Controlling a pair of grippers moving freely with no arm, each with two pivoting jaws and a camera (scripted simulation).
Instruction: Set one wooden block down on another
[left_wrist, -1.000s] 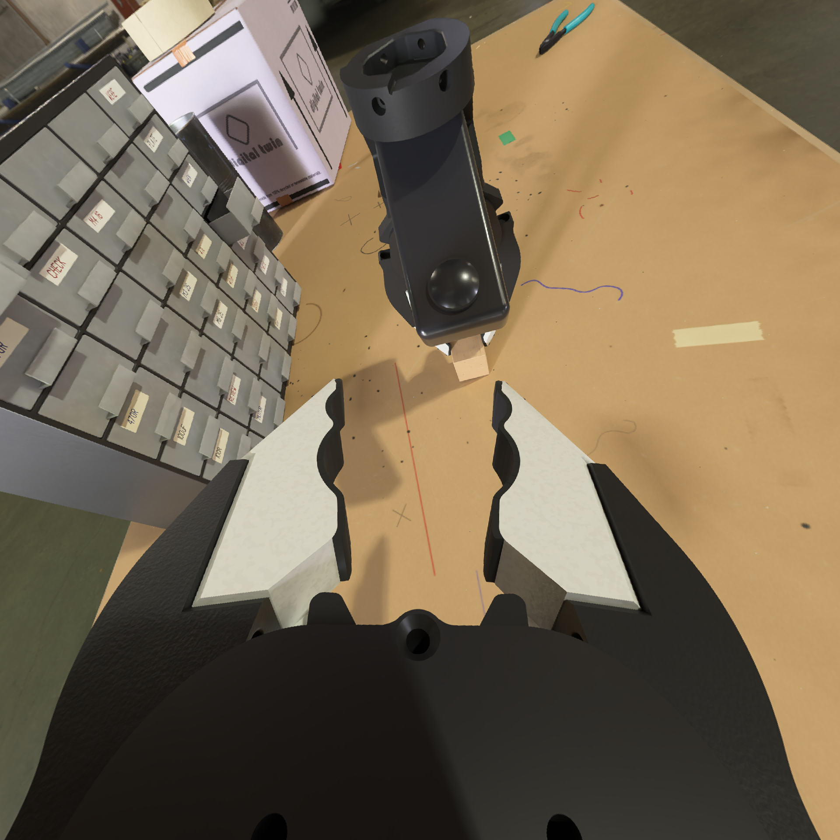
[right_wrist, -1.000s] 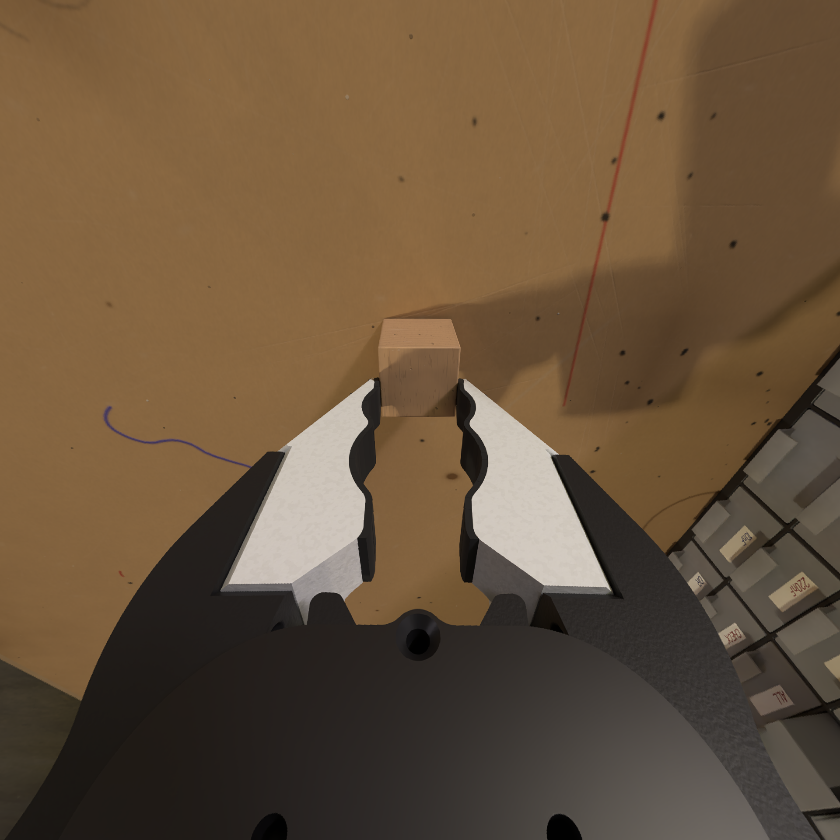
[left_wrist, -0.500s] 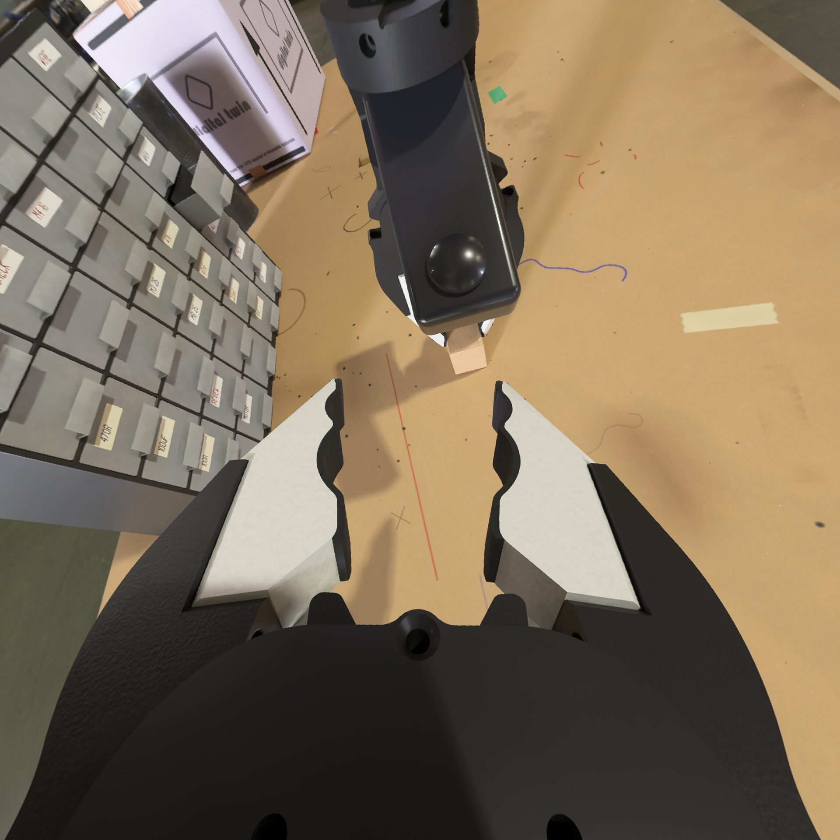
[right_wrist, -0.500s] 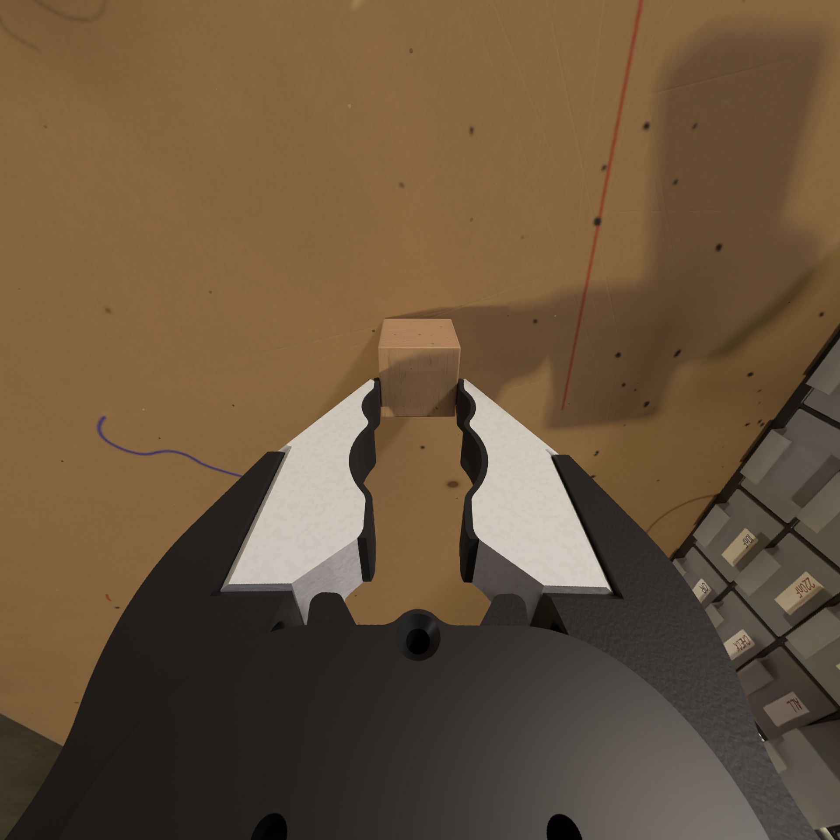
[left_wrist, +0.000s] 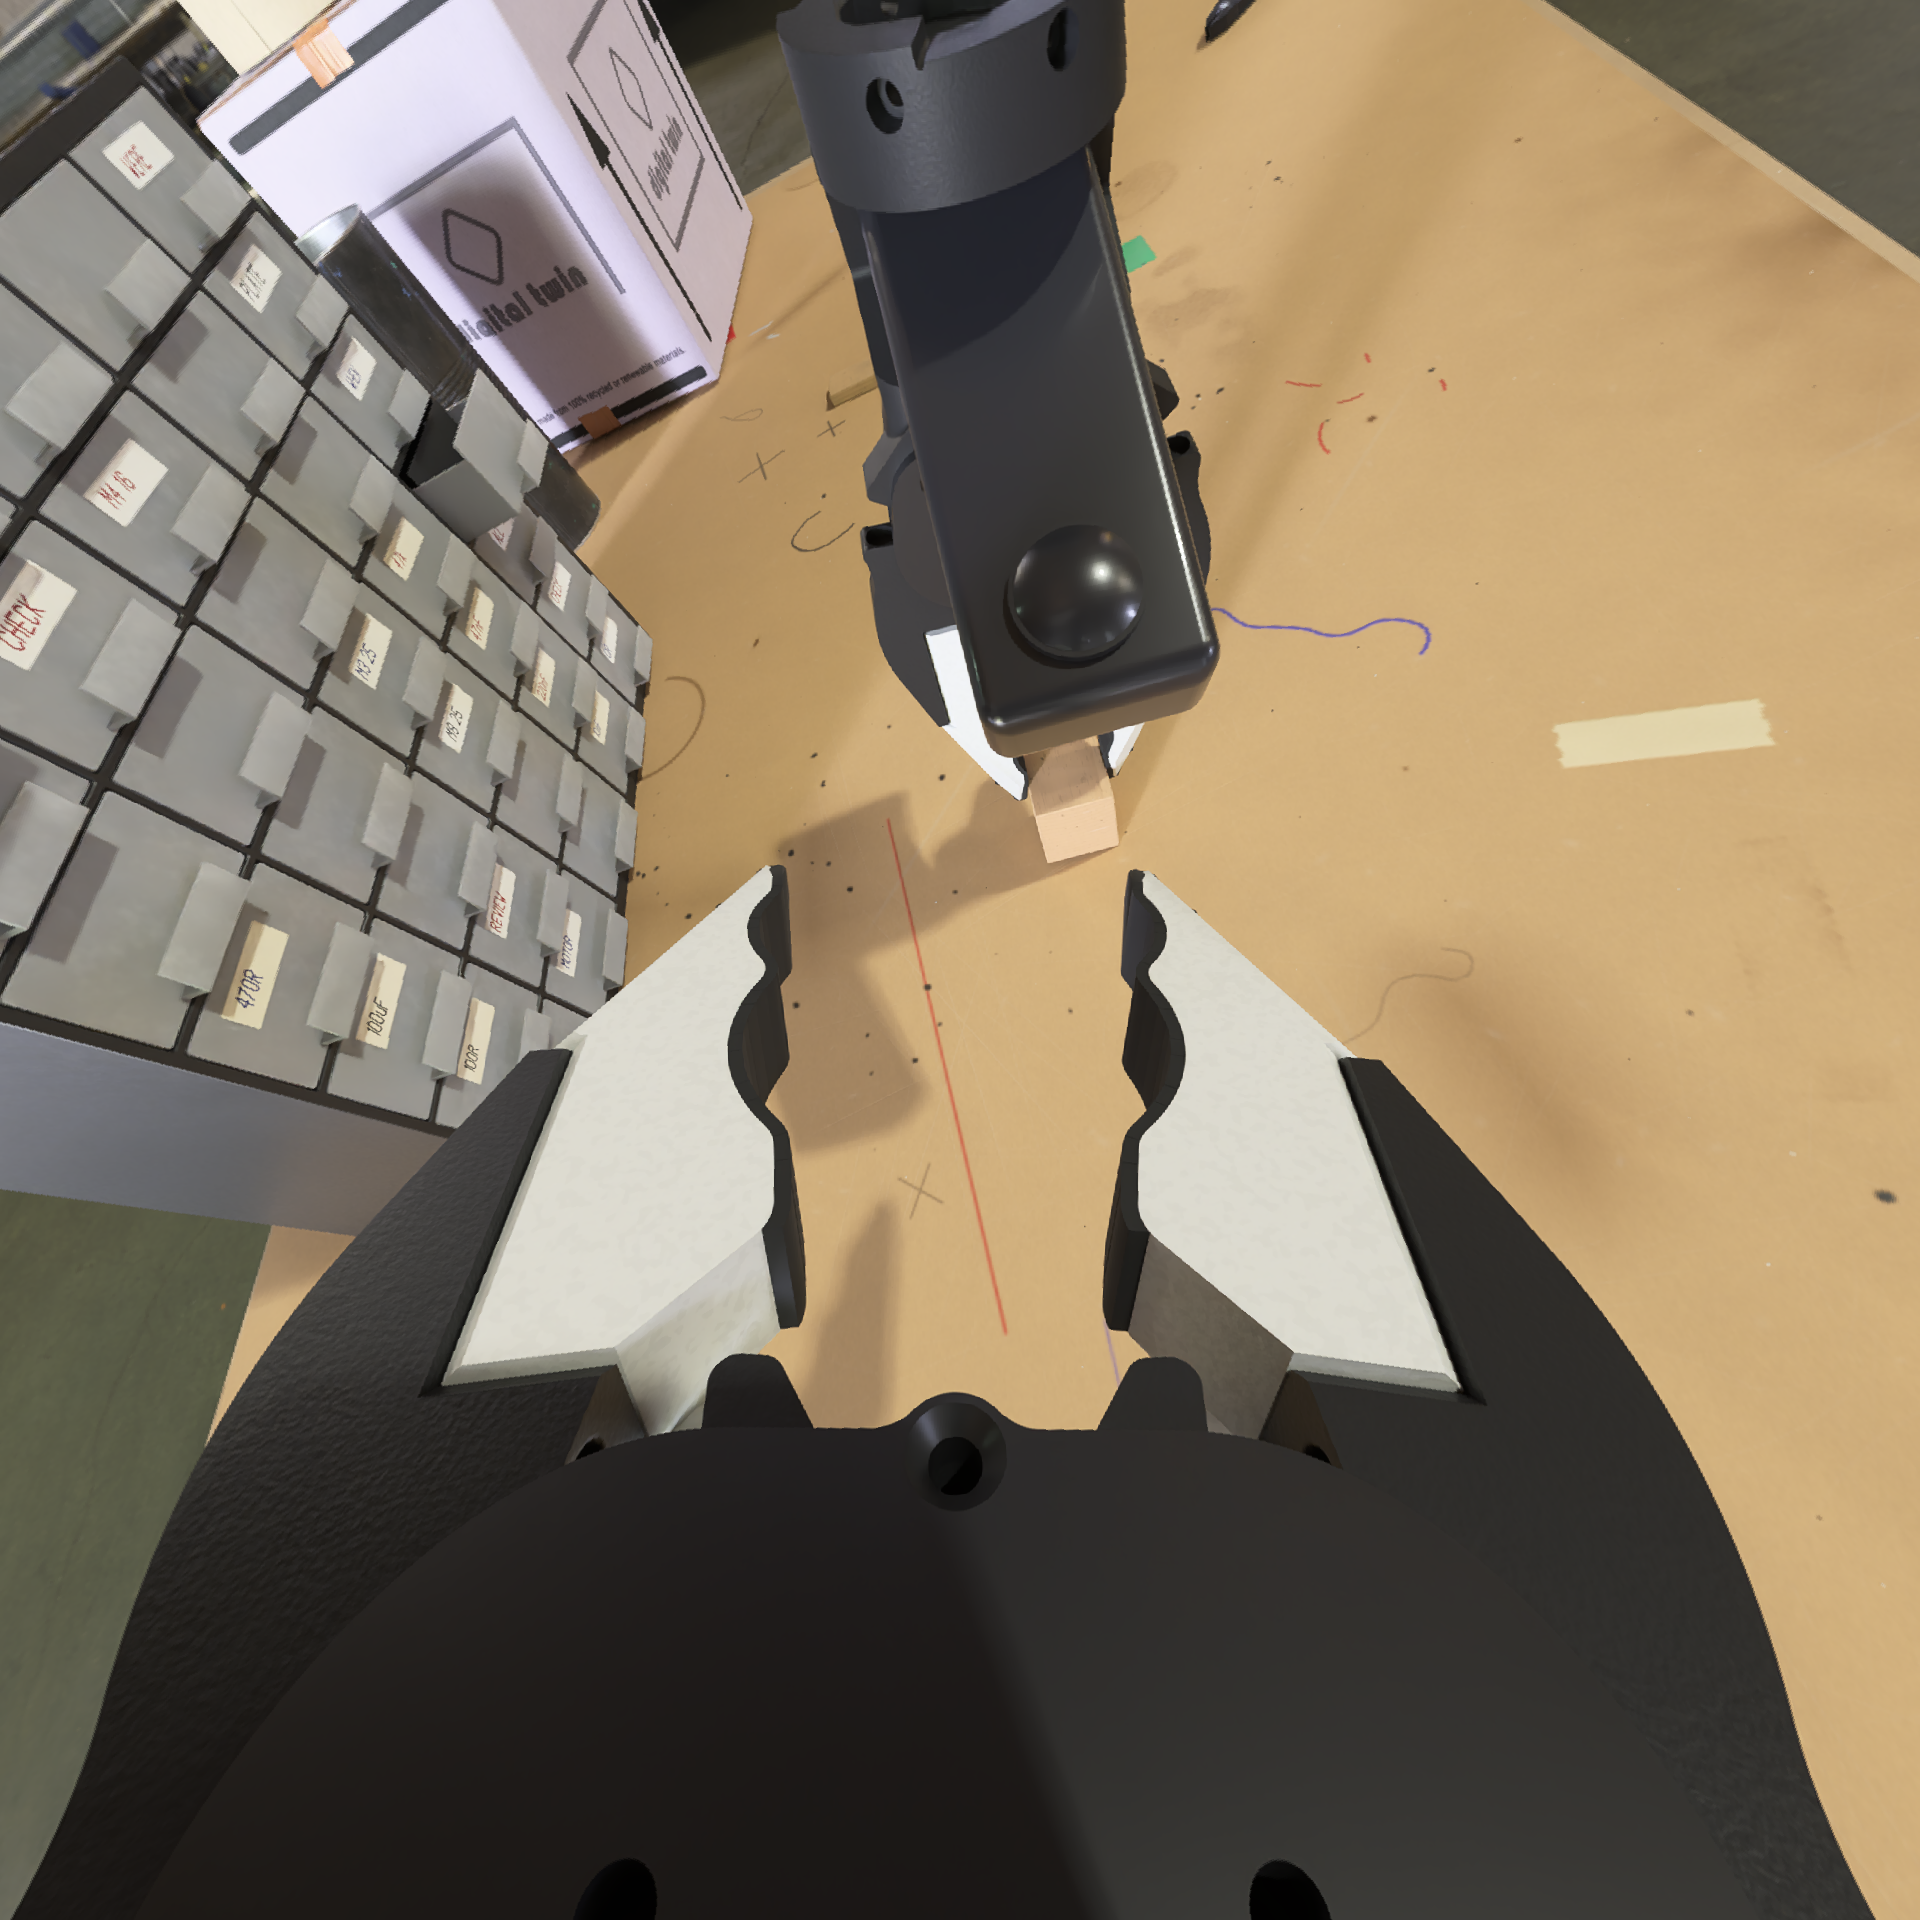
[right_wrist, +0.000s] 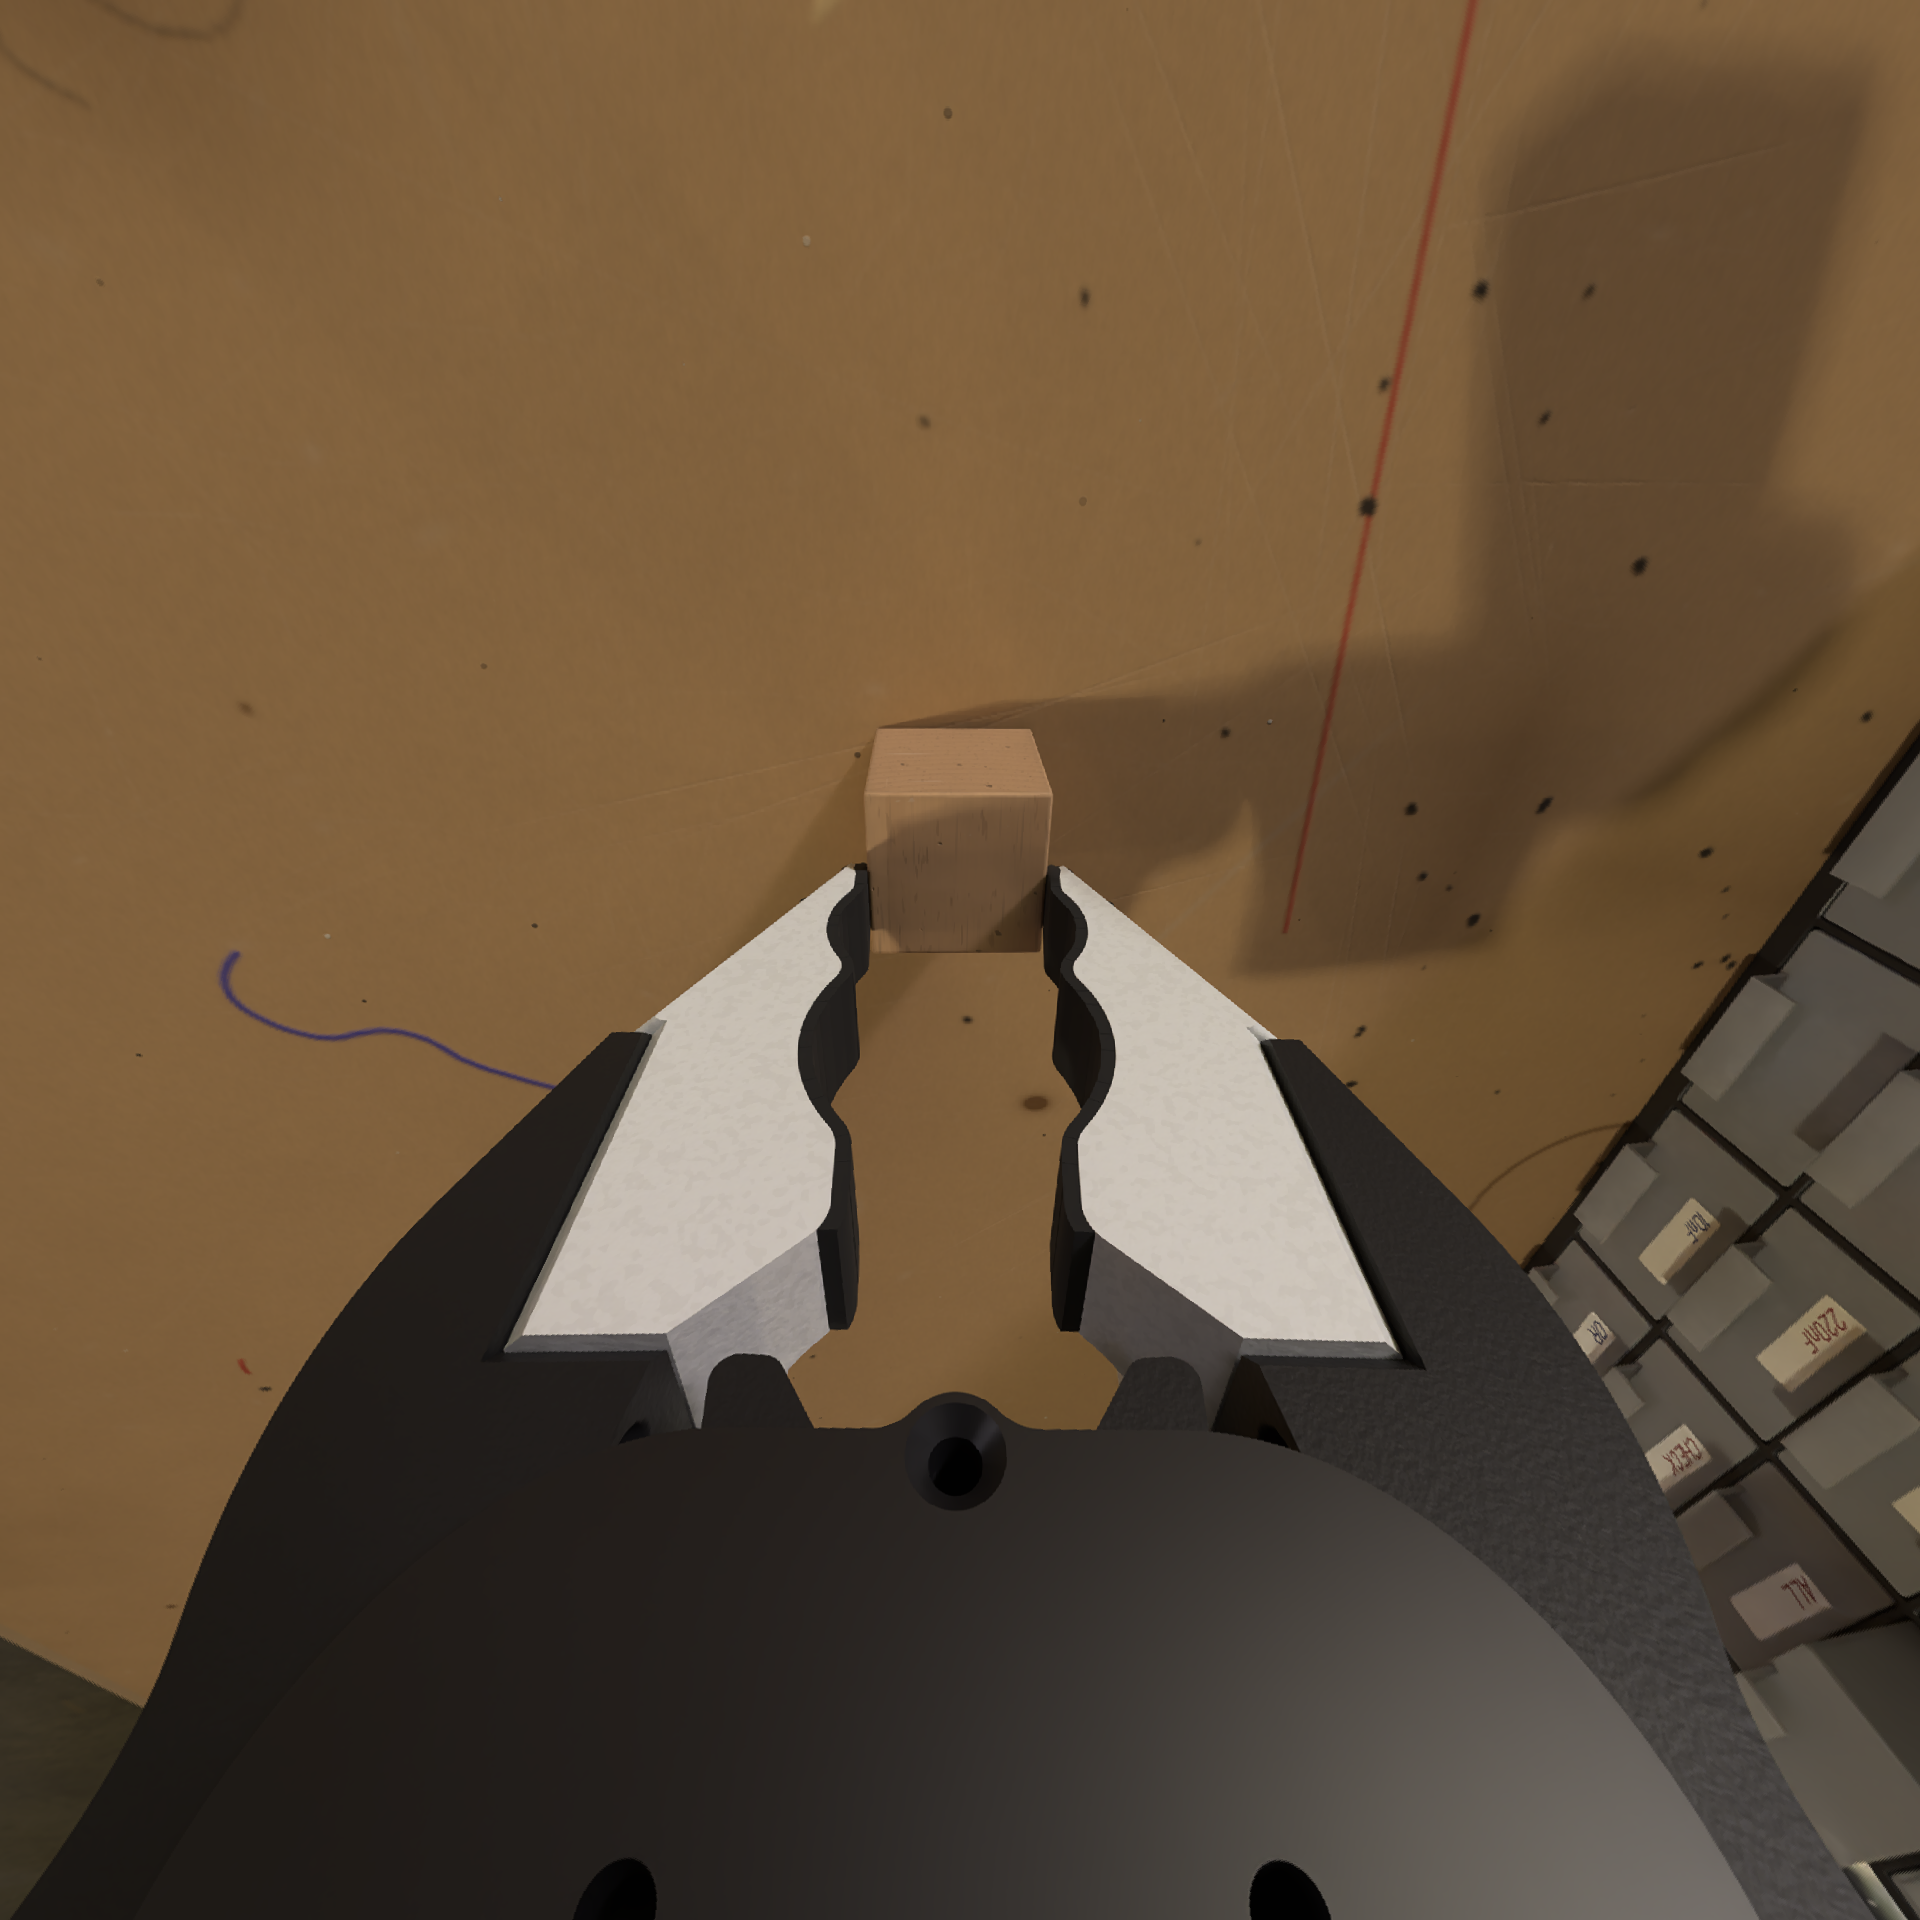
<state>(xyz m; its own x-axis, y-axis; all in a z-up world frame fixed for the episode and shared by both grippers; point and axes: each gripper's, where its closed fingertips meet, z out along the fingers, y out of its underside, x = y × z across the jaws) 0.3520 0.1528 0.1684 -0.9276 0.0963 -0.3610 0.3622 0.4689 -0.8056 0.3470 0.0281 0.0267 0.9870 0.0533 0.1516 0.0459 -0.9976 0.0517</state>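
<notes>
A light wooden block (right_wrist: 956, 842) sits between the fingertips of my right gripper (right_wrist: 954, 894), which is shut on it, at or just above the brown table (right_wrist: 520, 468). In the left wrist view the right gripper (left_wrist: 1070, 769) points down at the same block (left_wrist: 1075, 821). My left gripper (left_wrist: 954, 894) is open and empty, a short way in front of that block. A second small wooden piece (left_wrist: 852, 390) peeks out behind the right gripper's body, near the white box.
A grey cabinet of small labelled drawers (left_wrist: 260, 675) stands along the left, and shows at the right of the right wrist view (right_wrist: 1766, 1299). A white cardboard box (left_wrist: 499, 208) stands behind it. A strip of tape (left_wrist: 1662, 732) lies at right. The table edge (left_wrist: 1766, 156) runs at far right.
The right gripper has kept its hold on the block and barely moved. The left gripper has shifted slightly, so the cabinet and box slid in its view; it stays open.
</notes>
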